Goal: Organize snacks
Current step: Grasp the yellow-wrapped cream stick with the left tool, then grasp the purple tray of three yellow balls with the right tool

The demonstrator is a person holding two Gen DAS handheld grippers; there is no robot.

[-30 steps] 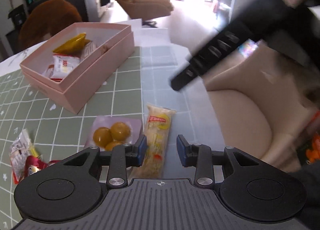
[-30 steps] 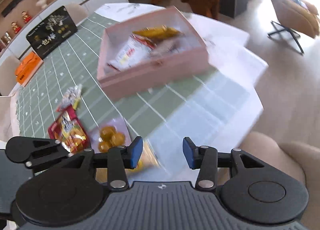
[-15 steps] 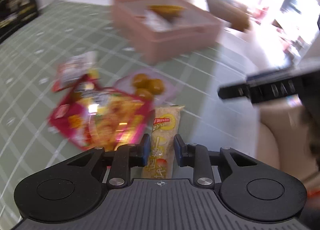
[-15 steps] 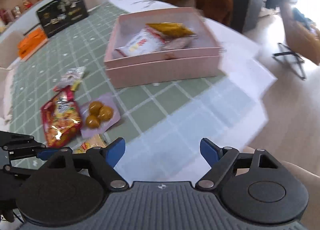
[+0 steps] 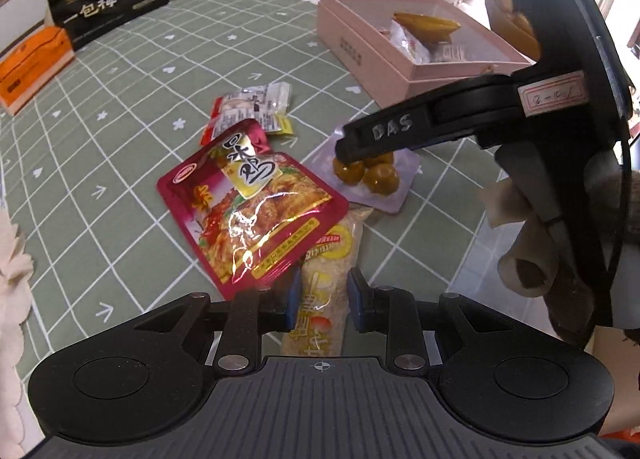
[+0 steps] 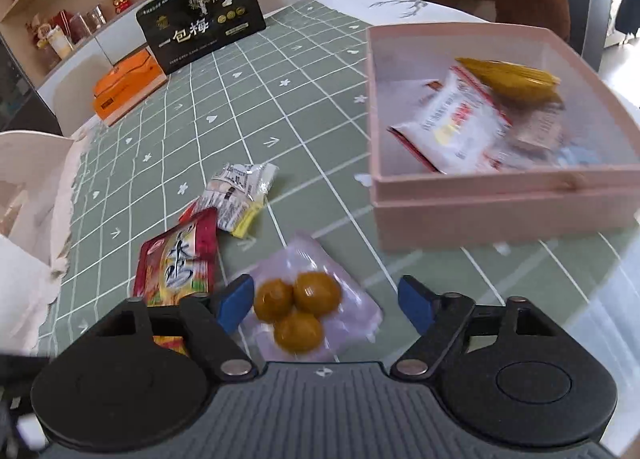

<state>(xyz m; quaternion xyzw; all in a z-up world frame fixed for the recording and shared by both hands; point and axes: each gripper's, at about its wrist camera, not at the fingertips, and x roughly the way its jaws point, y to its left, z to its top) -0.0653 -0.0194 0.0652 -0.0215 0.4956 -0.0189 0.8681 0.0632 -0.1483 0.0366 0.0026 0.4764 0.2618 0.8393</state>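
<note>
On the green checked bench cloth (image 5: 132, 107), w/ the loose snacks grouped near its front edge, the left gripper (image 5: 322, 301) was seen clamped on a long pale-yellow plastic snack pack (image 5: 326, 279), blue pads pressed to both its sides. A glossy red foil pouch w/ yellow label (image 5: 252, 211) lay partly over that pack's far end. Behind the pouch a small white-and-red crinkled wrapper (image 5: 250, 107) was lying flat on the cloth.

The right gripper (image 6: 326, 301) was held low over a clear vacuum pack of three round yellow-brown pieces (image 6: 298, 305); its jaws were apart and closing, w/ the pack between the blue pads but not yet pressed. In the left wrist view one black finger (image 5: 376, 135) of that gripper was seen above the same pack.

The open pink cardboard box (image 6: 500, 215) stood further back on the right, apart from the loose snacks. Inside it a white-and-red packet (image 6: 452, 127) and a yellow foil packet (image 6: 512, 79) were lying; other items in there were too blurred to tell.

At the far bench edge a black printed gift box (image 6: 200, 23) was propped up, w/ an orange box (image 6: 128, 83) beside it.
</note>
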